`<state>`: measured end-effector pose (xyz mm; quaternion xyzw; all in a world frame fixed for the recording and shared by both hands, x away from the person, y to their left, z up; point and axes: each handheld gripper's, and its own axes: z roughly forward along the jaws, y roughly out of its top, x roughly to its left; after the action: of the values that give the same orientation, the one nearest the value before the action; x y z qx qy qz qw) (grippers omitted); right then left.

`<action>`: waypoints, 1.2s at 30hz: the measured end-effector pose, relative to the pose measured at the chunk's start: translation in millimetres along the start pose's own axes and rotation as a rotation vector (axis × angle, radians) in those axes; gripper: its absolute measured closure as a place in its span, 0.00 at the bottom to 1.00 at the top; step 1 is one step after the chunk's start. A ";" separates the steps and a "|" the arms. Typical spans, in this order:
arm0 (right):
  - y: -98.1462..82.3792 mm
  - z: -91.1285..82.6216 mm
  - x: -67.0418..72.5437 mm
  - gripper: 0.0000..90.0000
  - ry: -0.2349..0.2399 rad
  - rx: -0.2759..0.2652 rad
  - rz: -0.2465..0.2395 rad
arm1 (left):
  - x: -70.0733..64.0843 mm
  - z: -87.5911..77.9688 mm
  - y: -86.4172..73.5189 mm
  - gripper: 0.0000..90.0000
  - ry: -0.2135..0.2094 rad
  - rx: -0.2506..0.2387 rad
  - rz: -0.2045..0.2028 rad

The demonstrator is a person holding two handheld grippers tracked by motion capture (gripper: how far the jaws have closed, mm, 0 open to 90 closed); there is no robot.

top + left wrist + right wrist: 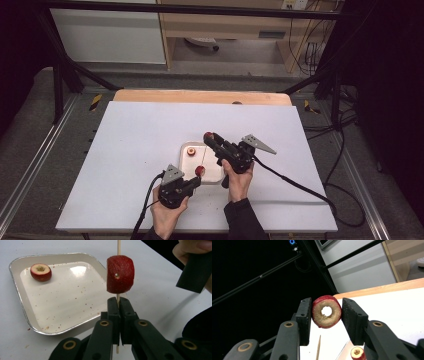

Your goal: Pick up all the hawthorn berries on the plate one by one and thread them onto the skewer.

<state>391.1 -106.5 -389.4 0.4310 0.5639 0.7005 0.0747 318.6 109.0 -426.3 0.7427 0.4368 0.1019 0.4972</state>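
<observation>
The left gripper is clenched on a wooden skewer with a red fruit chunk threaded on it, near the desk's front edge beside a foil tray. The right gripper grasps a cored fruit ring (hole facing the camera), raised over the desk's middle. Another fruit piece lies in the tray.

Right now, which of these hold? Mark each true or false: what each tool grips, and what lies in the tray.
1. The left tool is shut on the wooden skewer. True.
2. The skewer is bare. False: a red fruit piece is threaded on it.
3. The right tool grips a fruit ring with a hole through its middle. True.
4. The tray is empty. False: one fruit slice lies in it.
</observation>
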 end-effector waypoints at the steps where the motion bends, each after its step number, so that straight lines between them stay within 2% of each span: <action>1: -0.6 -0.1 0.4 0.68 -0.001 0.000 0.005 | -0.3 0.0 0.0 0.98 -0.004 -0.003 -0.003; 7: -4.5 1.7 0.2 0.68 -0.002 0.003 0.009 | 0.7 -1.7 0.9 0.98 -0.008 -0.013 -0.016; 15: -6.6 2.4 -0.4 0.68 -0.001 0.004 -0.012 | 1.5 -0.4 0.8 0.98 -0.014 -0.006 -0.023; 25: -9.4 3.1 -0.9 0.68 0.007 0.012 -0.029 | 1.8 2.2 0.5 0.98 -0.034 0.010 -0.056; 29: -8.9 2.3 -0.7 0.68 0.011 0.015 -0.043 | 1.9 3.0 -0.1 0.98 -0.058 0.007 -0.082; 31: -7.7 1.1 -1.2 0.68 0.009 0.027 -0.077 | 1.7 3.0 -0.5 0.98 -0.067 0.007 -0.089; 36: -7.2 1.4 -1.4 0.68 0.014 0.028 -0.068 | 2.6 2.4 -0.7 0.98 -0.067 0.003 -0.095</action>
<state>390.2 -103.7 -396.3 0.4076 0.5883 0.6927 0.0887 321.1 109.4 -428.8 0.7248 0.4550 0.0526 0.5147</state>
